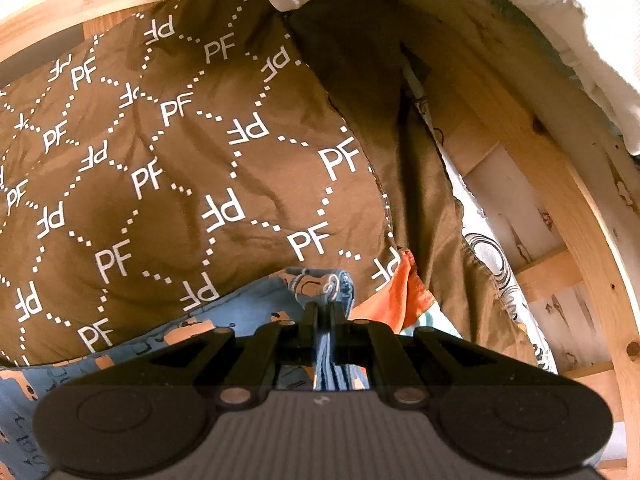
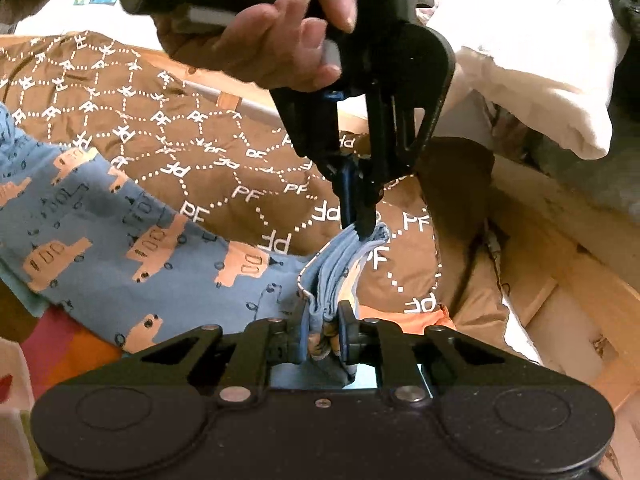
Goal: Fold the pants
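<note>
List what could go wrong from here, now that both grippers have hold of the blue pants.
1. Both the left gripper and the right gripper pinch the same bunched end of the blue truck-print cotton pants; the thick wad may slip out unevenly.
2. The rest trails loose over the brown quilted blanket with white PF lettering, so lifting could drag and skew it.
3. The orange cloth beneath might snag.

Warm, yellowish indoor light filled both views. The brown quilt [image 1: 192, 168] was evenly lit and sharp, its creases softly shaded. Above the quilt, white fabric [image 1: 592, 20] was overexposed and lost detail. Right of the quilt, the wooden frame [image 1: 580, 208] curved strongly from fisheye distortion, and black corners ringed each picture.
</note>
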